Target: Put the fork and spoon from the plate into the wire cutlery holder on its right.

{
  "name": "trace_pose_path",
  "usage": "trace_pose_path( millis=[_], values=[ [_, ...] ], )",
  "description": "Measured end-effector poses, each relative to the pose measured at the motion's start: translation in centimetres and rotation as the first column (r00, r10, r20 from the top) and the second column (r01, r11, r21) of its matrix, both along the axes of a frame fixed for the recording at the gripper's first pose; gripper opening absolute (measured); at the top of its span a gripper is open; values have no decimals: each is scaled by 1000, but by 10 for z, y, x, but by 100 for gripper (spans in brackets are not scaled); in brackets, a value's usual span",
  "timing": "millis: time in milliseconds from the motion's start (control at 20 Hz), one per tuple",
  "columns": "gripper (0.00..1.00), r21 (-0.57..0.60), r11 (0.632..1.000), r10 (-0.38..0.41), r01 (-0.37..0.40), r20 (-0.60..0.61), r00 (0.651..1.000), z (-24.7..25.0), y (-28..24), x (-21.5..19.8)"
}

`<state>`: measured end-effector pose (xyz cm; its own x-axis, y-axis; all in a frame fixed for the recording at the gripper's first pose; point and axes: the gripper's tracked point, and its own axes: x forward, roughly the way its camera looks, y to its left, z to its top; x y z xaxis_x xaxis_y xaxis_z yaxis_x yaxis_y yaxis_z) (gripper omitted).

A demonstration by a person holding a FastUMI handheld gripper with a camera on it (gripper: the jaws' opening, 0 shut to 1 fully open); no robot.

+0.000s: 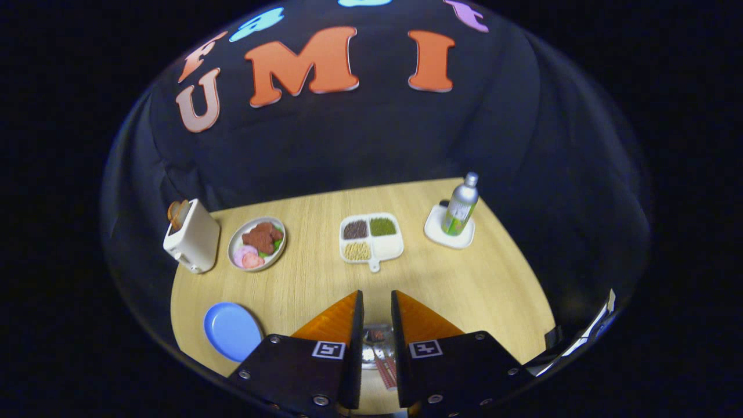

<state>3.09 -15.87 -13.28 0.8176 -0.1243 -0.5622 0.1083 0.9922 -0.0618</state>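
My gripper hangs above the near edge of the wooden table, its fingers drawn close with only a narrow gap. In that gap sits a piece of cutlery that looks like the spoon: a shiny rounded metal end and a red-striped handle running back between the fingers. Both fingers seem to press on it. The blue plate lies to the left of the fingers and has nothing on it. What is under the fingers is hidden.
Beyond the fingers a white divided tray holds grains. Farther left stand a plate of food and a white toaster with bread. A silver bottle stands on a white coaster at the back right.
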Motion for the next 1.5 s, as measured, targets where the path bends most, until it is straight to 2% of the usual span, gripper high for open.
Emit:
trace_pose_path(
  millis=[100,150,200,250,300,350,400,500,550,700,800,1200,1500],
  values=[
    [32,-14,1000,-10,12,153,988,37,2,7],
    [39,-18,1000,-10,15,222,975,55,3,9],
    [48,-30,999,-9,18,288,958,74,4,9],
    [52,-46,999,-3,20,349,937,91,4,10],
    [61,-64,998,8,20,402,916,108,4,9],
    [66,-83,996,11,31,455,891,125,5,8],
    [78,-104,994,19,37,493,870,140,7,7],
    [93,-122,992,44,27,541,840,161,17,3],
    [96,-116,993,55,12,558,828,169,24,0],
    [97,-81,996,83,-42,611,788,198,44,-5],
    [97,-74,996,83,-45,654,752,216,47,-6],
    [97,-19,995,80,-97,730,678,253,59,-19],
    [97,-26,994,93,-108,729,678,250,60,-23]
  ],
)
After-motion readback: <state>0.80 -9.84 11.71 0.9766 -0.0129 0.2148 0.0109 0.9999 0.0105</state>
